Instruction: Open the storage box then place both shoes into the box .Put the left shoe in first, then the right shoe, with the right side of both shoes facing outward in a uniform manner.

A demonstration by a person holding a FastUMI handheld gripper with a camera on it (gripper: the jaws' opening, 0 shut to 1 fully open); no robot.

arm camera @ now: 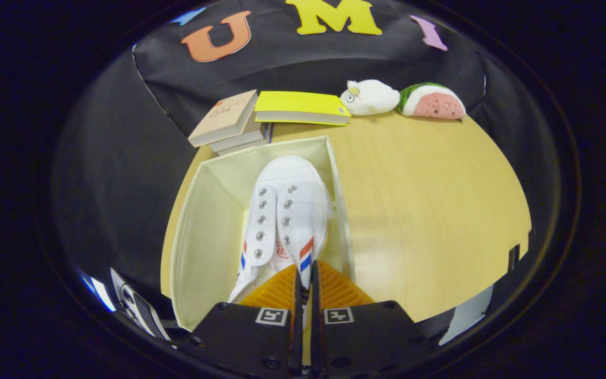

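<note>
Claw (306, 281) pinches the white, red-and-blue-striped shoe's (288, 210) side inside the open box (198, 231).

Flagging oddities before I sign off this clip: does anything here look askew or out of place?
Nothing looks spilled or damaged. The white shoe sits in the open storage box, against its right wall, toe pointing away, with the claw nearly closed on its heel edge. The box's left half is bare. The books behind are stacked slightly fanned.
</note>
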